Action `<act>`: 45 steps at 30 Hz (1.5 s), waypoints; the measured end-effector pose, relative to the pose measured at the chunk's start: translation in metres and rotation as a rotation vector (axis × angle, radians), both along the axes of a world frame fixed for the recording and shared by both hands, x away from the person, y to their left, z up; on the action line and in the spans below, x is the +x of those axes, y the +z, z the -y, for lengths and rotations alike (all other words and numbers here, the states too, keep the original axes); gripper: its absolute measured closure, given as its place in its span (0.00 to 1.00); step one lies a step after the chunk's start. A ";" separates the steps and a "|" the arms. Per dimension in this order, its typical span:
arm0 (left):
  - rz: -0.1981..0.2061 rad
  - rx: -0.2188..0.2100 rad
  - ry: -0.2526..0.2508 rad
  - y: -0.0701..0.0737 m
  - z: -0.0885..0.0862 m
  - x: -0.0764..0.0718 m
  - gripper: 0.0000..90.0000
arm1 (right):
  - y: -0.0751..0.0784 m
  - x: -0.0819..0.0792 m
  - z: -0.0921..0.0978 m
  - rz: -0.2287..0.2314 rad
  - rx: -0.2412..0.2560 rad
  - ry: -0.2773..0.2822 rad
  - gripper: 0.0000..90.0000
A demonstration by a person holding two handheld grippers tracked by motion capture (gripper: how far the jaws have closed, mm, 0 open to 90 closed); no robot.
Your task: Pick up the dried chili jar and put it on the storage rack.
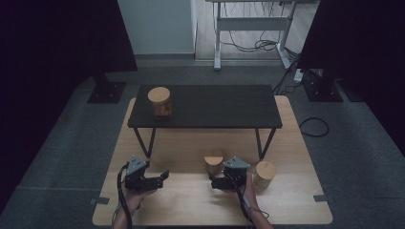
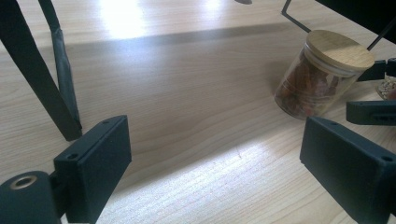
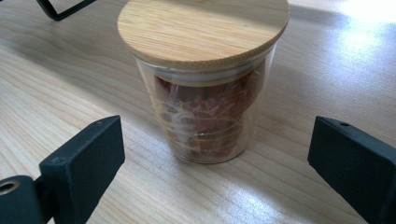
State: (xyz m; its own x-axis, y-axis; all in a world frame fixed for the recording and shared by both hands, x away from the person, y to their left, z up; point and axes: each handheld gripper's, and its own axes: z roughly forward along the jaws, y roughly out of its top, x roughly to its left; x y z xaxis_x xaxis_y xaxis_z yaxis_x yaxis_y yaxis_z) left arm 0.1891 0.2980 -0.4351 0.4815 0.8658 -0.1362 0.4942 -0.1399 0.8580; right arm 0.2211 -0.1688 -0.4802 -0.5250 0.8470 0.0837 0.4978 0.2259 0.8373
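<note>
A light wooden table carries a low black shelf on thin black legs. On the shelf's left end stands a wood-lidded jar. In front of the shelf, directly on the table, stand two more lidded jars, near its right legs.

A lidded jar is seen on the black shelf over the wooden tabletop. The right tool is held just beside a second jar; a third jar stands near. The left tool is held apart.
</note>
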 end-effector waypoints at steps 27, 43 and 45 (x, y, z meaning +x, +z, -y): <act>-0.014 0.019 -0.023 -0.002 0.007 0.004 0.09 | -0.005 0.018 -0.008 -0.001 0.000 0.017 0.04; -0.021 0.028 -0.032 -0.004 0.010 0.006 0.09 | -0.004 0.030 -0.015 0.000 -0.004 0.025 0.06; -0.021 0.029 -0.031 -0.004 0.010 0.006 0.09 | -0.005 0.032 -0.016 -0.005 -0.004 0.030 0.07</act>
State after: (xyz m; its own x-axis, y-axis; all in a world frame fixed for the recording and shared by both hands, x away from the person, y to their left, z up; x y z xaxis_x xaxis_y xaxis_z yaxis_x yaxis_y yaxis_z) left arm 0.1947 0.2885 -0.4390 0.5057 0.8541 -0.1218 0.5067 -0.1798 0.8431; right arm 0.2530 -0.1530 -0.4850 -0.5498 0.8311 0.0830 0.4950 0.2441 0.8339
